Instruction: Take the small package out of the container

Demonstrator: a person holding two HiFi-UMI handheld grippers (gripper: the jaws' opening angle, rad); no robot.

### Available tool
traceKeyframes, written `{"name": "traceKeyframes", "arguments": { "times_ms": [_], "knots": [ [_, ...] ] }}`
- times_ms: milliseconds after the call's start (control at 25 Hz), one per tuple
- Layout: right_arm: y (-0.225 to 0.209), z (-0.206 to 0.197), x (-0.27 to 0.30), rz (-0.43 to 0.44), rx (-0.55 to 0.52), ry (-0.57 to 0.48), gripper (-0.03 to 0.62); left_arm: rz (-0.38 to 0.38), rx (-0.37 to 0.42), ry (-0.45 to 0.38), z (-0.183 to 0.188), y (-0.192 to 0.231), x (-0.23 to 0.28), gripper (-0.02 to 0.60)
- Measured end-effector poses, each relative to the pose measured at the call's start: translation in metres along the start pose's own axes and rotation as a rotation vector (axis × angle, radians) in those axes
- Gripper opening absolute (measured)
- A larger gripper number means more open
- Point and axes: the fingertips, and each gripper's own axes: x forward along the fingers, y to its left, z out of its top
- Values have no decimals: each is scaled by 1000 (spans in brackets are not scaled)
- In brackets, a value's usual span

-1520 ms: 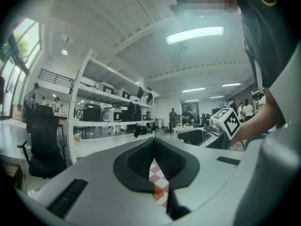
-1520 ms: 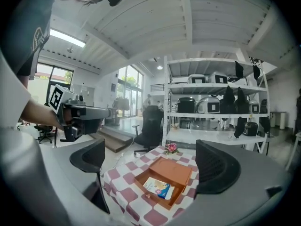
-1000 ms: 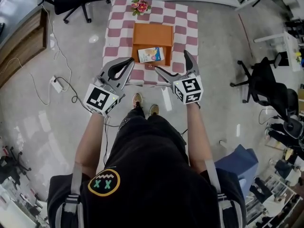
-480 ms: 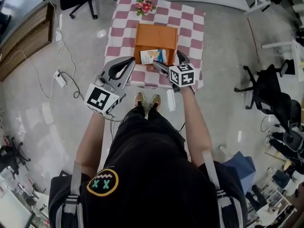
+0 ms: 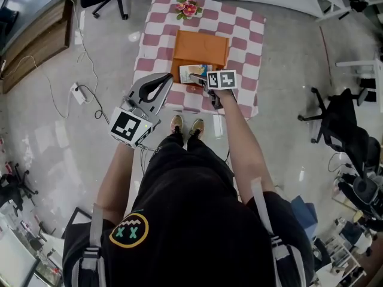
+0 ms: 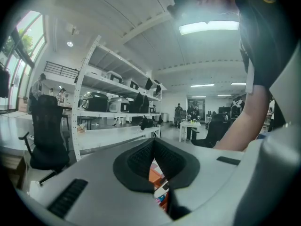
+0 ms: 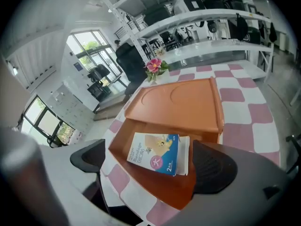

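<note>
A small blue and white package (image 7: pixel 157 153) lies flat in the open tray of an orange container (image 7: pixel 141 185), whose lid (image 7: pixel 181 102) folds back behind it. In the head view the package (image 5: pixel 192 73) sits at the near end of the container (image 5: pixel 200 48). My right gripper (image 7: pixel 150 166) is open, its two dark pads straddling the package from the near side, apart from it. The same gripper (image 5: pixel 202 81) hovers at the table's near edge. My left gripper (image 5: pixel 157 88) hangs left of the table, jaws shut with nothing between them.
The container rests on a pink and white checkered tablecloth (image 5: pixel 157 45) with a small flower pot (image 5: pixel 187 7) at the far edge. Office chairs (image 5: pixel 338 121) stand to the right, cables and a power strip (image 5: pixel 76 91) lie on the floor at left.
My right gripper has moved forward and left from beside the table to the container's near end, over the package. The left gripper has barely shifted.
</note>
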Motion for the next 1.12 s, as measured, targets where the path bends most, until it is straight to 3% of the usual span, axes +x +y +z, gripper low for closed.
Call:
{"name": "traceKeyframes", "arguments": {
  "times_ms": [360,640,800,1000,1120],
  "knots": [
    [-13,-16,31,2,90,174,591,14,-6,14,-3,10,3,17],
    [-15,-19,43,-5,109,219,581,19,-14,27,-8,12,2,17],
    [-13,-17,47,39,136,240,574,25,-17,30,-10,16,0,17],
    [-2,-24,51,157,196,280,510,31,-21,38,-13,18,-3,17],
    [3,-27,51,212,242,284,414,32,-20,43,-13,19,-4,17]
  ]
}}
